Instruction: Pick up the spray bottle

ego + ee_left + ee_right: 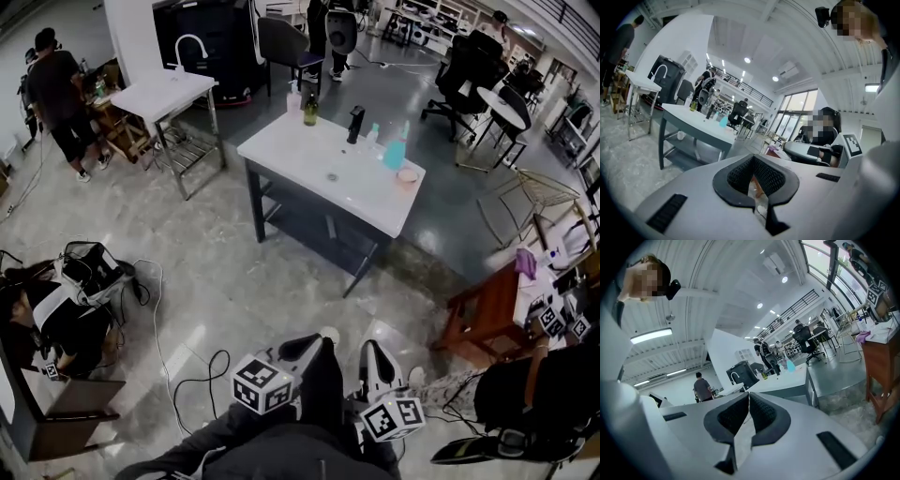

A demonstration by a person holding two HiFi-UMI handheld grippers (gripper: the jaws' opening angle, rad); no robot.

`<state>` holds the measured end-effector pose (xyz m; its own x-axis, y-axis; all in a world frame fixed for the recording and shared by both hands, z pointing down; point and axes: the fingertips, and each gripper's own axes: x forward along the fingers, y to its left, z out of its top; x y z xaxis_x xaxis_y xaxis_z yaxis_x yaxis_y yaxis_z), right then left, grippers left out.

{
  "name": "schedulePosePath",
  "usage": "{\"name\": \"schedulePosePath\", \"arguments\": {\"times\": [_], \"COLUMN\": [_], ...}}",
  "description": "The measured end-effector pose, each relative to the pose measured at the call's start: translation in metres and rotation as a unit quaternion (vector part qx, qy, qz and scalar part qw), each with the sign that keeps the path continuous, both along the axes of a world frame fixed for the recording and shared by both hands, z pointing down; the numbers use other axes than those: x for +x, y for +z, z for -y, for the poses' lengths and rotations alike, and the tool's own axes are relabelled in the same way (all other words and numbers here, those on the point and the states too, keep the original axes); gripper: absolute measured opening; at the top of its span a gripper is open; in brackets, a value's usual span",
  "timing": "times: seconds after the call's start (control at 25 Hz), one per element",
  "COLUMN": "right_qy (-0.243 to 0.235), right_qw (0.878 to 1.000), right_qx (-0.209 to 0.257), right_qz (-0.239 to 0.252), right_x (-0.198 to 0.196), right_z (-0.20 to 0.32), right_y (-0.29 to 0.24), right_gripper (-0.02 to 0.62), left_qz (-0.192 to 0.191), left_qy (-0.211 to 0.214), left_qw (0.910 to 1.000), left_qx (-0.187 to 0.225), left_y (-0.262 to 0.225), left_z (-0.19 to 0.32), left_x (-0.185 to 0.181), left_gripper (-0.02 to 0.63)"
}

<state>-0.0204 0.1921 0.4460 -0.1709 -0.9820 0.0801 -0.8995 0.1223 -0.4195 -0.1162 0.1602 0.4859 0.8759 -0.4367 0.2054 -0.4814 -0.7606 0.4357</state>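
As it stands upright, the spray bottle looks teal-blue.

Open floor before cluttered table

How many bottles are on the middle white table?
4: pale bottle and green bottle at the far corner; small bottle and blue spray bottle by the tap. None looks hidden.
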Motion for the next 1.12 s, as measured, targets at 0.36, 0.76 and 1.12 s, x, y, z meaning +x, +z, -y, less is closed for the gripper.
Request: {"name": "schedulePosePath", "arguments": {"times": [0.36, 0.76, 1.12], "right_qy": [0.003, -0.014, -0.033], "right_qw": [1.000, 1.000, 0.999], "right_qx": [0.007, 0.003, 0.005], "right_qz": [0.000, 0.004, 0.005], "right_x": [0.010, 0.041, 0.077], "right_z": [0.029, 0.105, 0.181], "right_y": [-0.001, 0.002, -0.001], "right_gripper": [0.011, 0.011, 0.011], "left_qz": [0.005, 0.010, 0.008], "left_qy": [-0.010, -0.026, -0.039], "left_qw": [0.9999, 0.9996, 0.9992], "left_qx": [-0.004, -0.006, -0.005], "left_y": [0.005, 0.007, 0.002], "left_z": [0.027, 0.095, 0.165], "left_x": [0.008, 0.037, 0.072], "left_gripper": [0.008, 0.008, 0.008]}}
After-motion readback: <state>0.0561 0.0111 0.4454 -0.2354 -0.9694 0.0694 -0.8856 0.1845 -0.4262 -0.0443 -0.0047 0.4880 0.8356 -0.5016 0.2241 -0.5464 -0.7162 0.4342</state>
